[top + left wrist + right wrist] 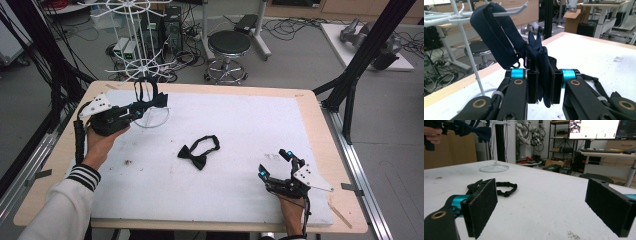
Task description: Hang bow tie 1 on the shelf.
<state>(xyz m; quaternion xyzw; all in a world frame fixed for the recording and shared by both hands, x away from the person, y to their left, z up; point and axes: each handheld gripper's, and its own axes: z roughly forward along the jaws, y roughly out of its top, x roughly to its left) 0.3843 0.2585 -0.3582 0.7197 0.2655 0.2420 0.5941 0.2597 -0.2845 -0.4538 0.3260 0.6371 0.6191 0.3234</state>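
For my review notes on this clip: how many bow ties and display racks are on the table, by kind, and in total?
Fabric bow ties: 2, a dark navy bow tie clamped in the left gripper, its strap looped over a rack hook, and a black bow tie lying flat mid-table.
White wire display rack: 1.
Total: 3.

Your navy bow tie [541,65] is pinched upright, its strap looped over a hook at ten o'clock. A black bow tie [198,153] lies flat at centre.

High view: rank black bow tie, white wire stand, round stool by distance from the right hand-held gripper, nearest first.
From the right hand-held gripper:
1. Black bow tie, mid-table, to its left.
2. White wire stand, table's far left.
3. Round stool, on the floor beyond the table.
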